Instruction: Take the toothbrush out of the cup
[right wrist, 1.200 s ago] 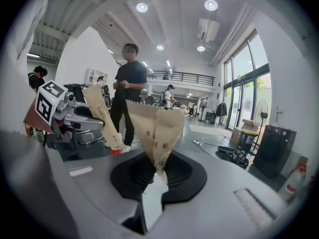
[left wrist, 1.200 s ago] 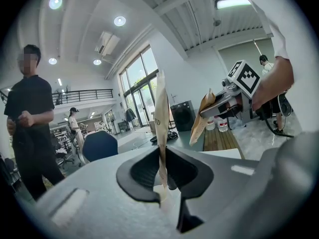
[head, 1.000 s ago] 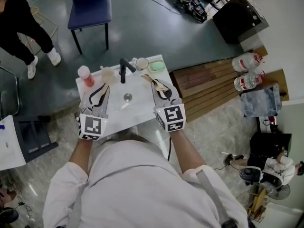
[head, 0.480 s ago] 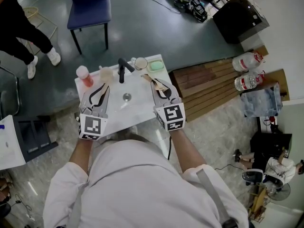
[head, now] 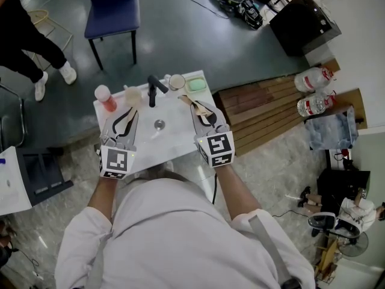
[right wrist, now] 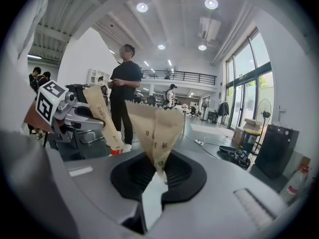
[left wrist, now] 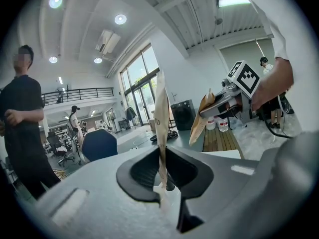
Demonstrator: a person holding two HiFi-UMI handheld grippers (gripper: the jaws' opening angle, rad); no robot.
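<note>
On the white sink top [head: 177, 146], a pale beige cup [head: 132, 95] stands left of the black faucet [head: 155, 88]. A second round cup [head: 177, 80] stands to the faucet's right. I cannot make out a toothbrush in either. My left gripper [head: 132, 105] hovers just short of the beige cup and my right gripper [head: 188, 100] is below the round cup. Both have tan paper-covered fingertips [left wrist: 160, 108] [right wrist: 157, 133] pressed together with nothing else between them. In the left gripper view the right gripper [left wrist: 202, 126] shows at the right, held level.
A red bottle [head: 107, 97] stands at the sink's far left and a green soap box [head: 197, 84] at its far right. A blue chair [head: 114, 8] is beyond, a wooden pallet [head: 258, 110] with water bottles [head: 313, 89] to the right. A person in black [head: 27, 35] stands upper left.
Both grippers hold still over the sink. The head view has drifted a little, and people at the picture's edges have shifted.
</note>
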